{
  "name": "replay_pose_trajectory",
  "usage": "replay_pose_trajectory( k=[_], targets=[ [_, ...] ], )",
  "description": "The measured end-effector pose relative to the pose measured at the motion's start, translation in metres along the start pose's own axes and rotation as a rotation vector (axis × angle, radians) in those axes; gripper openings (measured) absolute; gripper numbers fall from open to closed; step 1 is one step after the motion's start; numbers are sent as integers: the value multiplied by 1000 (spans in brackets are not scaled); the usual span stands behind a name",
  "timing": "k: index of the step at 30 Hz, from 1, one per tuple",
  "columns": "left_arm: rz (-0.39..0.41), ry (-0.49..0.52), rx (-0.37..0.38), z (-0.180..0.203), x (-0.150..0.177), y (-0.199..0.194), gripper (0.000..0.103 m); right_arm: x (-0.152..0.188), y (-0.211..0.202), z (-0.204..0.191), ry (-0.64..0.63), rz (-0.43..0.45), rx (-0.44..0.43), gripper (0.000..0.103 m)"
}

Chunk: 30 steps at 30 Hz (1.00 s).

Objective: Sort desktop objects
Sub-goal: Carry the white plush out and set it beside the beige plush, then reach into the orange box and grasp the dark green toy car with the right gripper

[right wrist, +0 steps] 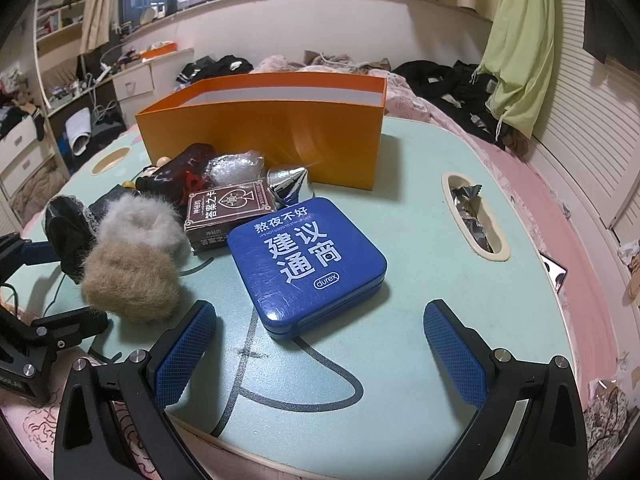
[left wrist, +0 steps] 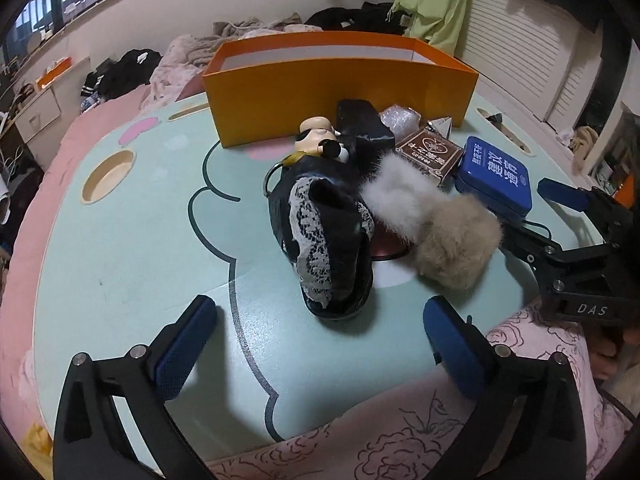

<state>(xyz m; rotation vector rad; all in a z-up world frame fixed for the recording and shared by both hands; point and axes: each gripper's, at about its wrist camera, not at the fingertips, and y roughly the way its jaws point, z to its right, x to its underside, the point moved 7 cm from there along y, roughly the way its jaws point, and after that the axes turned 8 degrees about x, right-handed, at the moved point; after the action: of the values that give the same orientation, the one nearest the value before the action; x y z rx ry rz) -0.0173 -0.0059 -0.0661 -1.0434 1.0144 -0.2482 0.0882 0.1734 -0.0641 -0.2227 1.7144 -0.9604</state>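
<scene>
My left gripper (left wrist: 320,306) stands open over the mint-green table (left wrist: 140,248), nothing between its pads. Just ahead lies a black lace-trimmed cloth item (left wrist: 320,232), with a white-and-tan fluffy pompom (left wrist: 440,232) to its right. Behind them are a small figurine (left wrist: 320,138), a black case (left wrist: 360,120), a brown card box (left wrist: 430,152) and a blue tin (left wrist: 496,176). My right gripper (right wrist: 320,308) is open too; the blue tin (right wrist: 308,260) lies right ahead of it, its near corner reaching between the pads without touching. The orange box (right wrist: 280,136) stands open-topped at the back.
A bubble-wrapped lump (right wrist: 236,168) and a silver foil wrapper (right wrist: 288,184) sit by the orange box. The table has an oval hole (left wrist: 108,176) on the left and a slot (right wrist: 474,216) holding wrappers on the right. Pink floral bedding (left wrist: 520,420) borders the near edge.
</scene>
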Motion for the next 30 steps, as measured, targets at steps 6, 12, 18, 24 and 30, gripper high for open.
replay_pose_trajectory(
  k=[6, 12, 18, 24, 30],
  targets=[
    [12, -23, -18, -5, 0, 1, 103, 0, 0, 0, 4, 0, -2, 103],
    [8, -16, -11, -4, 0, 2, 103, -1, 1, 2, 5, -5, 2, 103],
    [16, -33, -23, -5, 2, 0, 103, 0, 1, 9, 11, -2, 5, 103],
    [23, -35, -21, -6, 2, 1, 103, -36, -28, 23, 92, 66, -44, 91],
    [25, -32, -20, -7, 1, 1, 103, -133, -24, 20, 129, 28, -121, 91]
  ],
)
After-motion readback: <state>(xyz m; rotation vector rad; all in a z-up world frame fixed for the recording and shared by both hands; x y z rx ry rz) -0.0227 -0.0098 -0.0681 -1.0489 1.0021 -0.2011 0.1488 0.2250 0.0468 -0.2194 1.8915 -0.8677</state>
